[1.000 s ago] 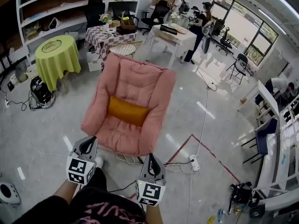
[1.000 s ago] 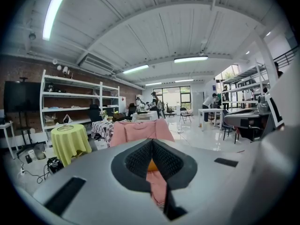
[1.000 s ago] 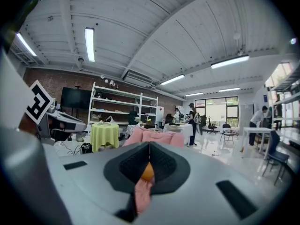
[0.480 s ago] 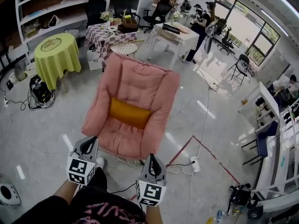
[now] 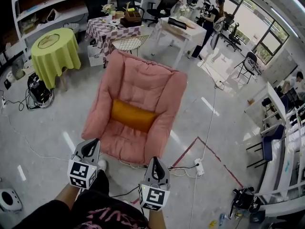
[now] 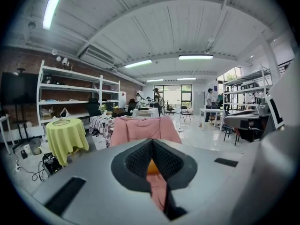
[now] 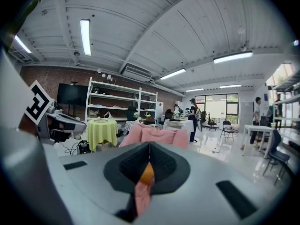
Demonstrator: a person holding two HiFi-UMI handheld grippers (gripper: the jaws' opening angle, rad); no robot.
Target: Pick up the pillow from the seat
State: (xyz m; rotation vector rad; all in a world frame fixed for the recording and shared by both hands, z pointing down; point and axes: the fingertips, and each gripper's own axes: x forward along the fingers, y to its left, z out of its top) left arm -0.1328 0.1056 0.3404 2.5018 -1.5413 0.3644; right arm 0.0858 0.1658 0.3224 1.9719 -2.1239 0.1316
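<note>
Moved: the pink chair [image 5: 143, 80] sits slightly larger in the head view than a second ago. The green-clothed round table [image 5: 53, 51] has slid toward the upper left. Both grippers keep their spots at the bottom edge.
Pillow: the orange pillow [image 5: 132, 115] lies across the chair's seat against the backrest, at frame centre. Neither gripper touches it.
Left gripper: the left gripper [image 5: 89, 149] is at lower left with its jaws pressed together on nothing. Its tip is just below the chair's front left corner in the picture.
Right gripper: the right gripper [image 5: 156, 170] is at lower centre, jaws pressed together, empty.
Containers: a dark crate [image 5: 132, 17] stands on the checked table [image 5: 107, 30], upper centre. Its contents are too small to tell. The white shelving [image 5: 47, 8] at upper left holds scattered items.
Gripper views only: these show the ceiling strip lights and the brick wall. A sliver of pillow and chair shows under each pair of closed pads.
Head view only: a power strip [image 5: 198, 167] and red floor tape [image 5: 212, 154] lie at lower right, beside the right gripper.
Around: a wire stool [image 5: 129, 44] stands just behind the chair. A white table [image 5: 183, 32] with a standing person [image 5: 215, 13] is at upper right.
</note>
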